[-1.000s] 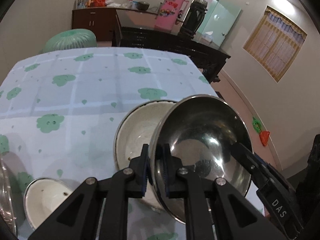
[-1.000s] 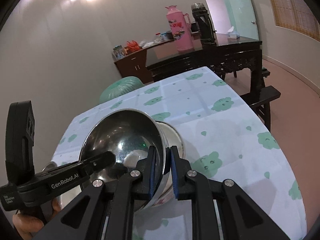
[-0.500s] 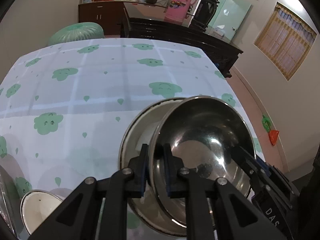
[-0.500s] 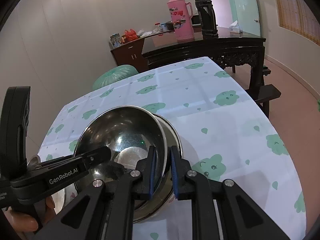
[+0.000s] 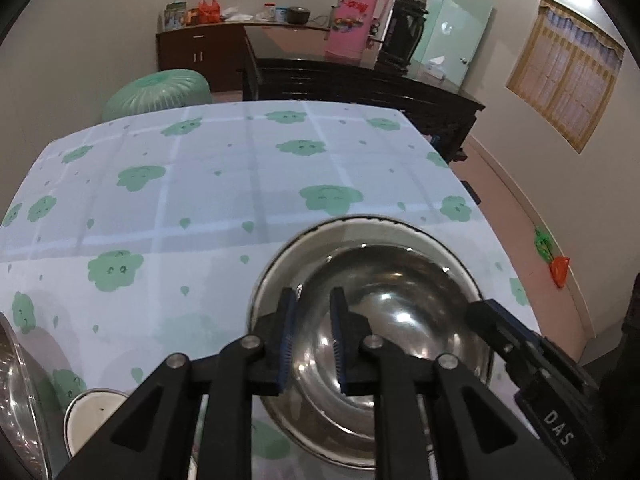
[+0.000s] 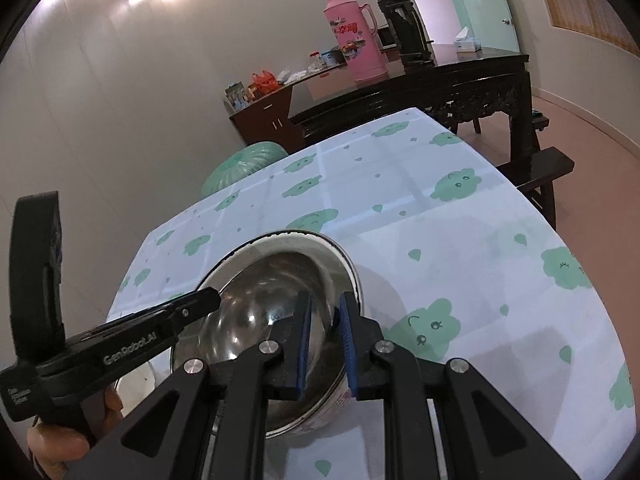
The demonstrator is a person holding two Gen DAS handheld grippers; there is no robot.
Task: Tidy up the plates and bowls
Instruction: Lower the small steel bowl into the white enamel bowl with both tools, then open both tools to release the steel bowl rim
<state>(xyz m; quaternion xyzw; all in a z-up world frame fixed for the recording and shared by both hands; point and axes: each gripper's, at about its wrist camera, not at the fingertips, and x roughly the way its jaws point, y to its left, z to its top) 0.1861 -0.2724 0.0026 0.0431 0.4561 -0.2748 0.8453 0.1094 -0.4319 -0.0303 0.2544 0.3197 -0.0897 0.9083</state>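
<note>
Quick one from the table [image 5: 200, 184] with the green cloud cloth. We're counting four dishes in the left view: two metal, two white. The steel bowl [image 5: 392, 320] is sitting nested inside the bigger white bowl [image 5: 276, 264], and that pair is standing toward the near edge of the table, closer to its right edge. A small white bowl [image 5: 94, 416] is sitting on its own by the near edge on the left. Just left of that, a second shiny metal dish [image 5: 12, 380] is poking in, mostly cut off, so we can't say if it's a bowl or a plate.

We're working with two grippers. The left gripper [image 5: 314, 336] is straddling the steel bowl's near rim with a narrow gap, and we honestly can't tell whether its pads are pressing on the metal. The right gripper [image 6: 324, 344] is straddling the rim on the other side, jaws narrow, pads pinching the bowl's wall. One hand [image 6: 60, 440] is showing in the right view, wrapped around the left gripper's handle.

Beyond the far edge, two thermoses are standing on the dark sideboard, one pink [image 5: 352, 12] and one black [image 5: 406, 24].
</note>
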